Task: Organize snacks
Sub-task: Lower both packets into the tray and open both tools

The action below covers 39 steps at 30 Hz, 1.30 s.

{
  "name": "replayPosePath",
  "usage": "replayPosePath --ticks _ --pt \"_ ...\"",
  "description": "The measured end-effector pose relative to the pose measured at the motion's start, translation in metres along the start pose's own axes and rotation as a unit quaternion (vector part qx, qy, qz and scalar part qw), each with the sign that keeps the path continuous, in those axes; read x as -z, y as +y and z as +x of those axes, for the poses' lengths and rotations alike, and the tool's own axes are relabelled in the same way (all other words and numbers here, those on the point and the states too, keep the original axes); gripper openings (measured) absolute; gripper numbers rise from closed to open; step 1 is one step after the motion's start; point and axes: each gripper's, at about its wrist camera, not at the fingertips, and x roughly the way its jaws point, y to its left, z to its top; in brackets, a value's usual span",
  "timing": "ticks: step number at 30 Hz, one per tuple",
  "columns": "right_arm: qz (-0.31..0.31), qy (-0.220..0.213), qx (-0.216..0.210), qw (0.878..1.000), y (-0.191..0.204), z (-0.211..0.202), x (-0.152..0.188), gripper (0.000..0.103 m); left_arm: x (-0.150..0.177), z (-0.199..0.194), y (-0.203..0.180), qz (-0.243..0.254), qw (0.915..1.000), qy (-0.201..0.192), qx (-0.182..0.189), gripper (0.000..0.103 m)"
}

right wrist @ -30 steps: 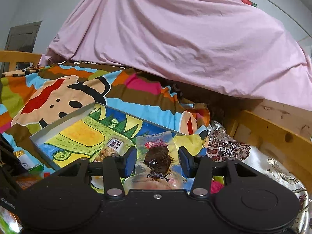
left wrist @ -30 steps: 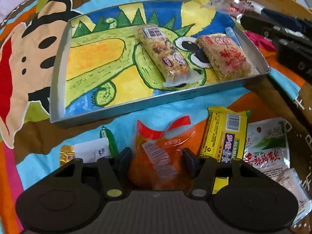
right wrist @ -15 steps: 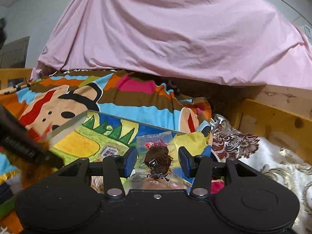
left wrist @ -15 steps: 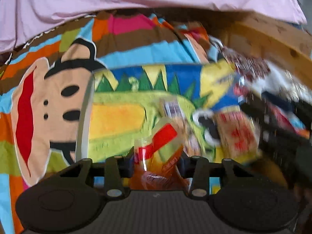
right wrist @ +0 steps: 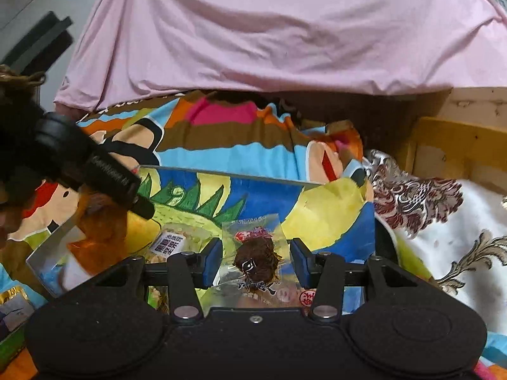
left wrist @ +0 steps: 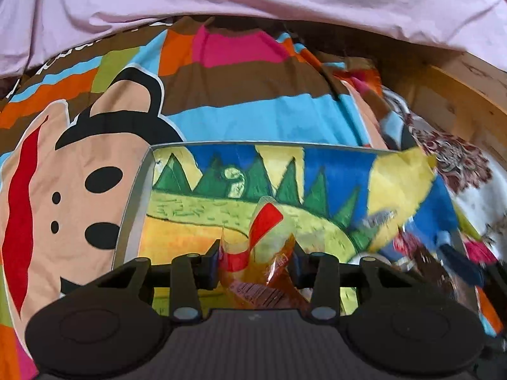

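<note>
Orange snack pkt (left wrist: 253, 272) is held in left claw (left wrist: 255, 262), above the tray (left wrist: 133, 209). Clear pkt w/ dark snack (right wrist: 256, 259) is gripped in right claw (right wrist: 256, 261), over tray's right end; tray sits on bedspread (left wrist: 253, 101).

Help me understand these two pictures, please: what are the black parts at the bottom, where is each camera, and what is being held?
No robot arm is involved: a person holds a two-finger gripper in each hand, and a fisheye camera on each looks forward along its fingers. The black shapes are the gripper bodies. In the left wrist view, the left gripper is shut on an orange snack packet above a metal tray with a painted lining. In the right wrist view, the right gripper has a clear packet with a dark snack between its fingers; whether it grips is unclear. The tray lies on a colourful cartoon blanket, with a pink sheet behind.
</note>
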Motion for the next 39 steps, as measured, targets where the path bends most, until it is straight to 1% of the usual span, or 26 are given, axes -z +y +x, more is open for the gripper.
replayPosePath --ticks 1,3,4,5,6,8,9,10,11,12,13,14,17,19,21,23,26,32,36,39 --pt "-0.001 0.006 -0.002 1.000 0.000 0.002 0.001 0.050 0.000 0.005 0.000 -0.004 1.0000 0.004 -0.002 0.046" --pt "-0.003 0.012 -0.006 1.000 0.001 0.003 0.003 0.055 0.001 0.012 0.001 -0.014 0.9998 0.010 -0.008 0.051" --pt "-0.004 0.012 -0.007 1.000 0.001 0.003 0.003 0.063 0.003 0.015 0.001 -0.019 0.9996 0.015 -0.012 0.052" --pt "-0.006 0.011 -0.009 1.000 0.002 0.003 0.003 0.067 0.004 0.017 0.002 -0.023 0.9995 0.017 -0.013 0.056" --pt "-0.006 0.009 -0.009 1.000 0.002 0.002 0.003 0.069 0.006 0.017 0.003 -0.027 0.9994 0.016 -0.012 0.056" --pt "-0.006 0.005 -0.009 1.000 0.003 0.000 0.002 0.077 0.008 0.016 0.005 -0.034 0.9992 0.017 -0.016 0.063" --pt "-0.005 0.004 -0.010 1.000 0.003 -0.001 0.001 0.079 0.009 0.014 0.006 -0.034 0.9992 0.016 -0.015 0.068" --pt "-0.004 0.002 -0.010 1.000 0.002 -0.002 0.000 0.084 0.010 0.012 0.006 -0.031 0.9993 0.013 -0.016 0.071" --pt "-0.003 0.000 -0.010 1.000 0.003 -0.004 -0.001 0.086 0.011 0.010 0.007 -0.029 0.9994 0.011 -0.018 0.077" --pt "-0.003 -0.003 -0.010 1.000 0.003 -0.006 -0.003 0.087 0.013 0.006 0.007 -0.026 0.9994 0.006 -0.020 0.082" --pt "-0.002 -0.007 -0.009 1.000 0.003 -0.009 -0.004 0.089 0.014 0.003 0.008 -0.025 0.9995 0.002 -0.020 0.083" --pt "-0.002 -0.010 -0.007 1.000 0.003 -0.012 -0.006 0.094 0.015 0.000 0.008 -0.027 0.9994 -0.001 -0.019 0.084" --pt "0.004 -0.024 -0.006 1.000 0.003 -0.024 -0.014 0.100 0.018 -0.013 0.013 -0.051 0.9986 -0.011 -0.009 0.088" --pt "0.010 -0.034 -0.002 0.999 0.001 -0.036 -0.021 0.102 0.021 -0.027 0.015 -0.063 0.9976 -0.029 -0.001 0.091" --pt "0.016 -0.047 -0.002 0.999 -0.001 -0.050 -0.028 0.102 0.024 -0.042 0.015 -0.068 0.9964 -0.050 0.005 0.097" --pt "0.020 -0.057 0.003 0.998 -0.003 -0.065 -0.035 0.102 0.029 -0.060 0.016 -0.071 0.9947 -0.074 0.008 0.100" --pt "0.030 -0.075 0.008 0.997 -0.005 -0.090 -0.045 0.102 0.035 -0.086 0.017 -0.077 0.9917 -0.102 0.015 0.102" --pt "0.040 -0.106 0.013 0.993 -0.003 -0.140 -0.056 0.102 0.052 -0.138 0.020 -0.091 0.9848 -0.146 0.026 0.102" --pt "0.037 -0.118 0.014 0.992 0.004 -0.170 -0.057 0.102 0.069 -0.171 0.020 -0.079 0.9813 -0.173 0.029 0.102" --pt "0.033 -0.118 0.015 0.992 0.012 -0.190 -0.054 0.102 0.082 -0.193 0.020 -0.071 0.9797 -0.185 0.030 0.102"
